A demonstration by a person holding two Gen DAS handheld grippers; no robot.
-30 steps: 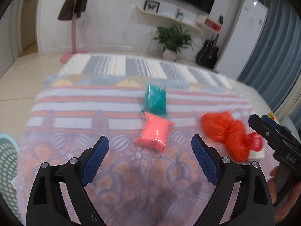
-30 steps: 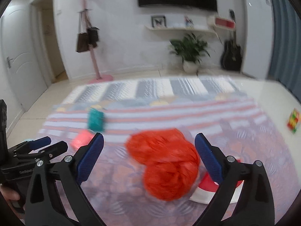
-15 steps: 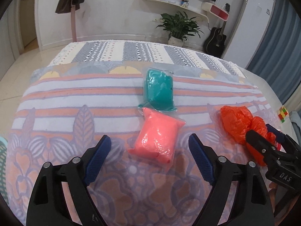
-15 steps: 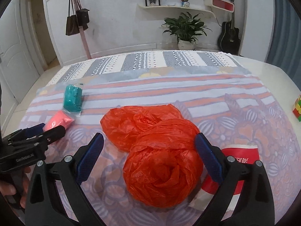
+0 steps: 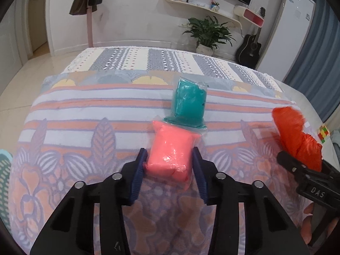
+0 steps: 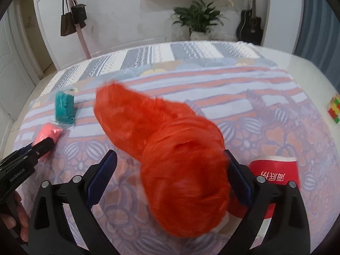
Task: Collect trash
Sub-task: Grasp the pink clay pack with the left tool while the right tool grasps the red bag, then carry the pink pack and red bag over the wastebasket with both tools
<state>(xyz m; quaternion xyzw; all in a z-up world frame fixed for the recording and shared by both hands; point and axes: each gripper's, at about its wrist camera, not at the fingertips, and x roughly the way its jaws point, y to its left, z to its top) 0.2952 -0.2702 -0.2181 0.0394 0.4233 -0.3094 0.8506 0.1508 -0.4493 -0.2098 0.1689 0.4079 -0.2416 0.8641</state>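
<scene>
Two claws, one item each. Left claw (image 5: 169, 165) has its blue pads pressed on both sides of the pink packet (image 5: 172, 155), so I read it as clamped, packet resting on the patterned cloth (image 5: 85, 110). Teal packet (image 5: 189, 104) lies just past the claw tips, its near edge touching the pink one.

Right claw (image 6: 170, 178) straddles the orange plastic bag (image 6: 176, 170). Jaws are wide; one pad touches the bag, the other stands clear, so not gripping yet. Bag is blurred.

Step, as I judge it: pickup, left side ahead. Next: left lifts straight up so the teal packet isn't dragged; right needs to close on the bag's bulk.

Room: red paper cup (image 6: 276, 176) sits just right of the right claw, so avoid sideways sweep. Open cloth ahead of both claws. Colour cube (image 6: 334, 110) far right, well apart.
</scene>
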